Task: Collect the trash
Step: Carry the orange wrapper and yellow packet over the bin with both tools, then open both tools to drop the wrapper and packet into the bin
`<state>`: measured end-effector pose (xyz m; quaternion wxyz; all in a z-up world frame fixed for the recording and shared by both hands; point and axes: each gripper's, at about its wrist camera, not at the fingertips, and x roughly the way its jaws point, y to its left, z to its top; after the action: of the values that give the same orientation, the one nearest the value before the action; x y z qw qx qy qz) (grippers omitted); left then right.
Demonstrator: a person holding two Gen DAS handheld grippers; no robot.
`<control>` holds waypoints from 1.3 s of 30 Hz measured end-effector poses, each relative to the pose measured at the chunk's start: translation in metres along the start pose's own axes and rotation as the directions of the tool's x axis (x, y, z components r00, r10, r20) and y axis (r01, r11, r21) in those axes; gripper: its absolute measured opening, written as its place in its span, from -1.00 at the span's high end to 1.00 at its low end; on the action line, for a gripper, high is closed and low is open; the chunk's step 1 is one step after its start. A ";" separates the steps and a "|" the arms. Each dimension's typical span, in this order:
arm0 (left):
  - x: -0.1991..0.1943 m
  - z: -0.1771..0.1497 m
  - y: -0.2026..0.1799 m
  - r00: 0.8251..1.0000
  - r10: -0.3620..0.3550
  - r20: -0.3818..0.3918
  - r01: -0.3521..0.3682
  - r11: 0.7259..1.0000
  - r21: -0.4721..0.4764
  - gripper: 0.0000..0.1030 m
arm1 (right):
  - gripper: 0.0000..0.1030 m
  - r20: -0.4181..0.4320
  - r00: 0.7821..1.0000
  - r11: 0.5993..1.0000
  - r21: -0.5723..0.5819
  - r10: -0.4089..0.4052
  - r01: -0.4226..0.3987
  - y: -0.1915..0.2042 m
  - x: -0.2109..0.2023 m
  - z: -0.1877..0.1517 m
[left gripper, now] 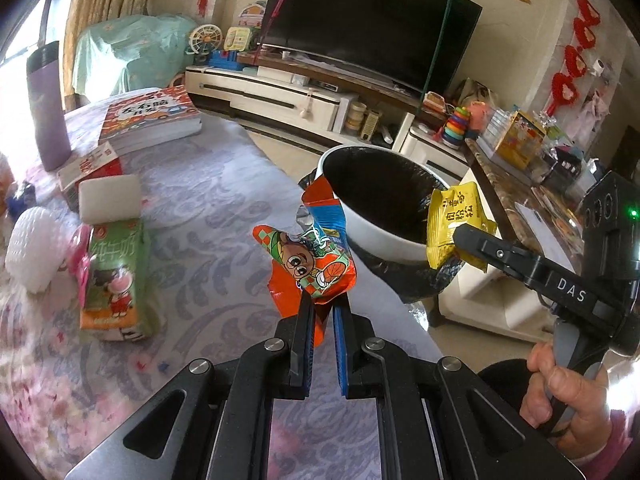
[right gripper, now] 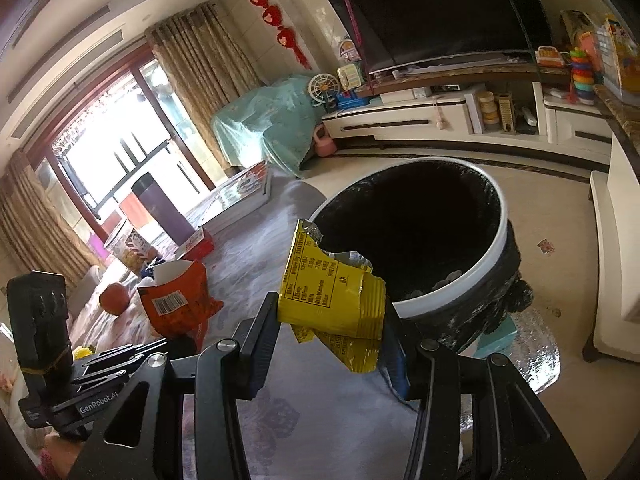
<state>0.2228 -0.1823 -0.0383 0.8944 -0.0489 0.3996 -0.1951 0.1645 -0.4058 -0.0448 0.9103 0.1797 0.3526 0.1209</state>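
While both grippers hold trash over the patterned tablecloth (left gripper: 208, 208), the left gripper (left gripper: 322, 304) has its jaws nearly closed, pinching the bottom of an orange cartoon wrapper (left gripper: 312, 264) that stands up between them. The right gripper (right gripper: 330, 320) has its jaws partly open around a torn yellow packet (right gripper: 332, 292), clamped on its crumpled lower half. Just beyond both pairs of jaws, off the table edge, stands the bin (right gripper: 496, 248), white-rimmed with a black liner, its mouth open towards them. Left of the left jaws, a green carton (left gripper: 114, 280) lies on the cloth with a white foam block (left gripper: 109, 198) beyond it. Farther back are a book (left gripper: 150, 118), a purple flask (left gripper: 47, 108) and the television (left gripper: 368, 28).
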 end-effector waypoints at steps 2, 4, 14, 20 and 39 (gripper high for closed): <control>0.003 0.004 -0.002 1.000 -0.001 0.000 0.001 1.000 0.008 0.86 | 0.07 -0.001 1.000 1.000 -0.003 -0.007 0.007 -0.002 0.000 0.002; 0.006 0.008 -0.004 1.000 -0.004 -0.001 0.004 1.000 0.013 0.86 | 0.07 -0.002 1.000 1.000 -0.004 -0.013 0.013 -0.004 0.000 0.004; 0.023 0.037 -0.015 1.000 -0.022 0.005 0.021 0.999 0.036 0.85 | 0.07 -0.005 0.999 0.998 -0.026 -0.052 0.051 -0.019 0.004 0.028; 0.043 0.054 -0.021 0.999 -0.034 -0.014 0.035 0.998 0.044 0.85 | 0.06 -0.031 0.997 0.997 -0.044 -0.072 0.071 -0.027 0.013 0.039; 0.101 0.102 -0.042 0.997 -0.030 -0.065 0.035 0.996 0.082 0.85 | 0.02 -0.093 0.991 0.994 -0.053 -0.099 0.094 -0.048 0.033 0.055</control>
<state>0.3456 -0.2671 -0.0293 0.8792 -0.0120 0.4185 -0.2276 0.2306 -0.4513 -0.0462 0.9014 0.1343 0.4009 0.0938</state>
